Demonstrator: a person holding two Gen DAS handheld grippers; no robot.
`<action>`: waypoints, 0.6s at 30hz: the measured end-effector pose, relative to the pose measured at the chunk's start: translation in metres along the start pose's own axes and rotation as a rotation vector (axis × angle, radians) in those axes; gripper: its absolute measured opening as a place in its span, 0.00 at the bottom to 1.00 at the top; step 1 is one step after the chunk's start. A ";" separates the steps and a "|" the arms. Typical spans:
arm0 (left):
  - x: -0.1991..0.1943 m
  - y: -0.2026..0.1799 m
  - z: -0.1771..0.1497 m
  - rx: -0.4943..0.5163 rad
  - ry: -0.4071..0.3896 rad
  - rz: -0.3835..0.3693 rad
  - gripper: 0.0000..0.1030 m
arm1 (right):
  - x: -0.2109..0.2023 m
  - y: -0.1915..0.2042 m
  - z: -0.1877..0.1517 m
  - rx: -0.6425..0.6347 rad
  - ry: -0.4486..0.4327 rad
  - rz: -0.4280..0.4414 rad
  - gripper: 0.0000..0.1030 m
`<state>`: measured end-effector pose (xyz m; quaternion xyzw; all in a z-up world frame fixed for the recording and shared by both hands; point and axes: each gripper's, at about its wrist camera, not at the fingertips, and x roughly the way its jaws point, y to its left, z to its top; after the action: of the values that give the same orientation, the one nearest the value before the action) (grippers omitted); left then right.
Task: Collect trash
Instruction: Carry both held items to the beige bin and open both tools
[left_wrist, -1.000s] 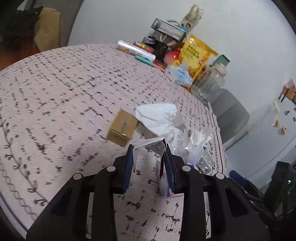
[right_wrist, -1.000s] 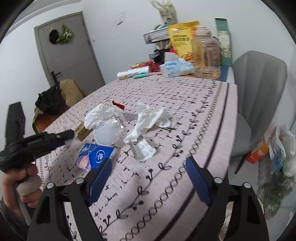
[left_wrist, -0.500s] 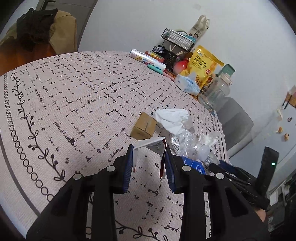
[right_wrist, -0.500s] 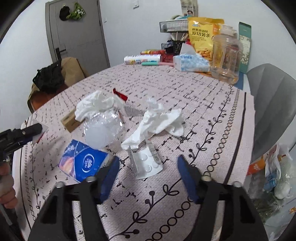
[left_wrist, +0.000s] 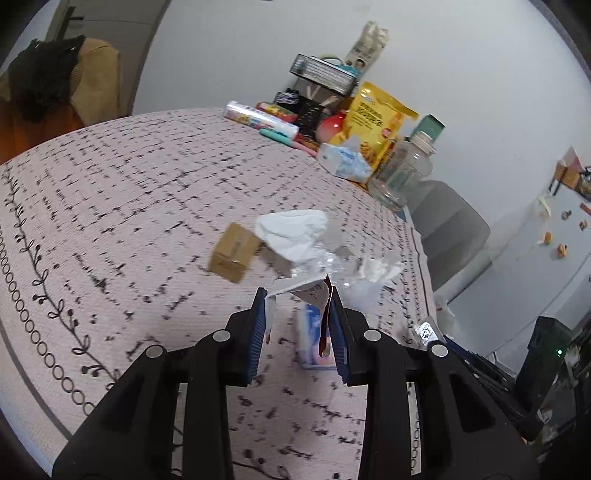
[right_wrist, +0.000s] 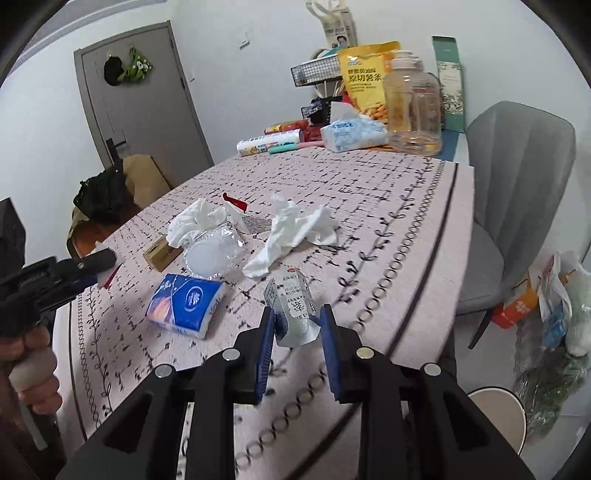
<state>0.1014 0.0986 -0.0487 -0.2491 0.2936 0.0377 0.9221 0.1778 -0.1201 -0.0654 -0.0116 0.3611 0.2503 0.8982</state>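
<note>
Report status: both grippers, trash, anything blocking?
Left gripper shut on torn wrapper. Right gripper shut on blister pack. Tissues, tissue pack remain on table. Nothing blocking.

The worktop (right_wrist: 388, 206) wears a pale pink cloth with black dashes and a ring-and-vine border. Near its middle lie a small cardboard box (right_wrist: 162, 253), a crumpled white tissue (right_wrist: 197, 219) against a clear plastic wrapper (right_wrist: 212, 253), and a second crumpled tissue (right_wrist: 295, 230). A blue tissue packet (right_wrist: 186, 302) lies nearer the edge. At the far end stand a tissue pack (right_wrist: 354, 133), a clear jug (right_wrist: 413, 107) and a yellow snack bag (right_wrist: 365, 77).
</note>
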 end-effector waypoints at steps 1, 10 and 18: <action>0.000 -0.004 0.001 0.008 -0.002 -0.002 0.31 | -0.006 -0.004 -0.001 0.008 -0.011 -0.003 0.24; 0.007 -0.068 0.010 0.143 -0.001 -0.058 0.31 | -0.047 -0.059 -0.004 0.113 -0.107 -0.100 0.24; 0.023 -0.137 0.002 0.248 0.024 -0.129 0.31 | -0.068 -0.103 -0.018 0.194 -0.119 -0.158 0.24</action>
<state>0.1510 -0.0220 0.0005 -0.1519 0.2905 -0.0615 0.9428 0.1712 -0.2439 -0.0507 0.0616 0.3276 0.1432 0.9319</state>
